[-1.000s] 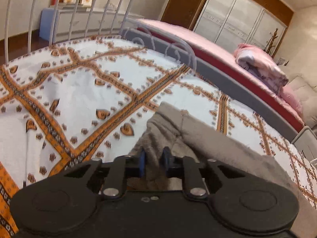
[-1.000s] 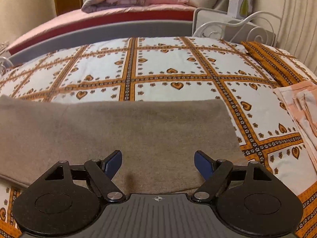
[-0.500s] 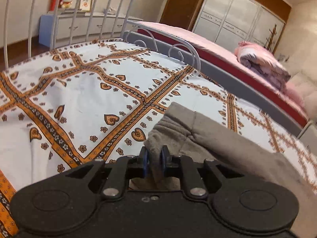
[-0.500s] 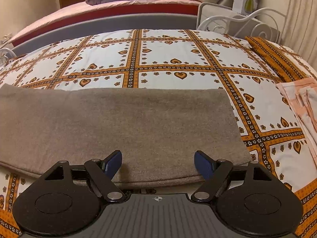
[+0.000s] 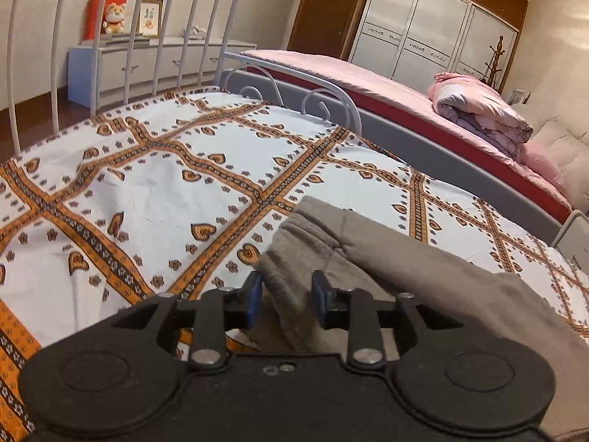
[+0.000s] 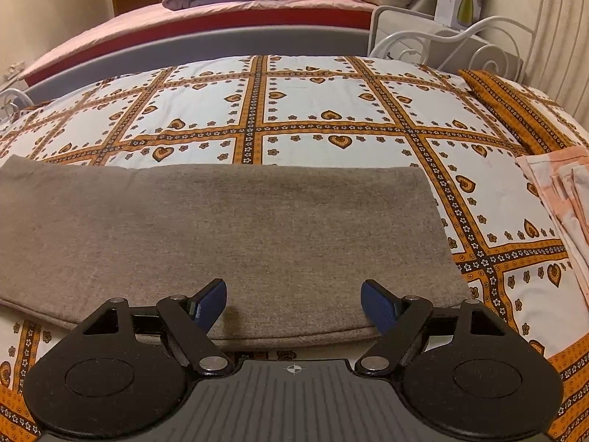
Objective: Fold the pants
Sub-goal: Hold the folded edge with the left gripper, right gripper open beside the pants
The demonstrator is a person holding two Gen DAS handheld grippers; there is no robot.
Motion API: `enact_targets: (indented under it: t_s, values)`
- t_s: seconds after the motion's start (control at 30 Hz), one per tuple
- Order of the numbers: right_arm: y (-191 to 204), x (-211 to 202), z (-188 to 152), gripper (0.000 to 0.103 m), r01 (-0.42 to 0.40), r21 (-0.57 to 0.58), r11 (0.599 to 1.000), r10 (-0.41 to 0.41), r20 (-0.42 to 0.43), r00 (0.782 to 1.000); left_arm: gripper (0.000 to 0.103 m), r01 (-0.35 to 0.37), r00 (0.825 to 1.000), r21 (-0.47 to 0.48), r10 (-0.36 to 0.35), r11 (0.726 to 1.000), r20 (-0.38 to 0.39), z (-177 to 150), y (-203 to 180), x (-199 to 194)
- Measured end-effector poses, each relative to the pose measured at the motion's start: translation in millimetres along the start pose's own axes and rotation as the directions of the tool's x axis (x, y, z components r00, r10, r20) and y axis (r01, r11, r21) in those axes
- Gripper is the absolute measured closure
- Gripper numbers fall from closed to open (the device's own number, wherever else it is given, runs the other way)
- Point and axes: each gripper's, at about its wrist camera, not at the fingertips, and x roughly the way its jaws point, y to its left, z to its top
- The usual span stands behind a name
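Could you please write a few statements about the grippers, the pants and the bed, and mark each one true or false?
1. The right gripper is open above the pants. True.
2. The left gripper is clamped tight on the pants. False: its jaws stand apart, with cloth between them.
3. The pants lie on a patterned bedspread with orange bands and hearts. True.
4. The pants are dark blue. False: they are grey-brown.
5. A folded pink cloth lies to the right of the pants. True.
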Motion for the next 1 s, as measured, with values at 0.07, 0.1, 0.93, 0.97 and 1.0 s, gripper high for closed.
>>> enact_targets:
  t_s: [0.07,0.1,0.93,0.97,1.0]
  values:
    - [0,0,1,0.023,-0.004,0.005,1.000,0.004,0.001,1.000,0.068,0.028,0.999,-0.030,-0.029,0.999,-0.026,-2,2,1]
    - [1,1,1,0.023,-0.006,0.005,1.000,0.006,0.001,1.000,0.067,0.050,0.998,-0.063,-0.052,0.997,-0.039,-2,5,2]
    - [1,-2,1,0.023,-0.010,0.011,1.000,0.009,0.012,1.000,0.095,0.101,0.993,-0.094,-0.095,0.990,0.065,6,-4,0]
    - [1,-3,1,0.023,-0.007,0.009,1.000,0.007,0.011,1.000,0.095,0.046,0.997,-0.084,-0.051,0.995,-0.050,-2,-2,17]
    - [0,-2,0,0.023,-0.005,0.009,1.000,0.005,0.008,1.000,0.095,0.028,0.993,-0.078,-0.037,0.997,-0.117,-11,3,27]
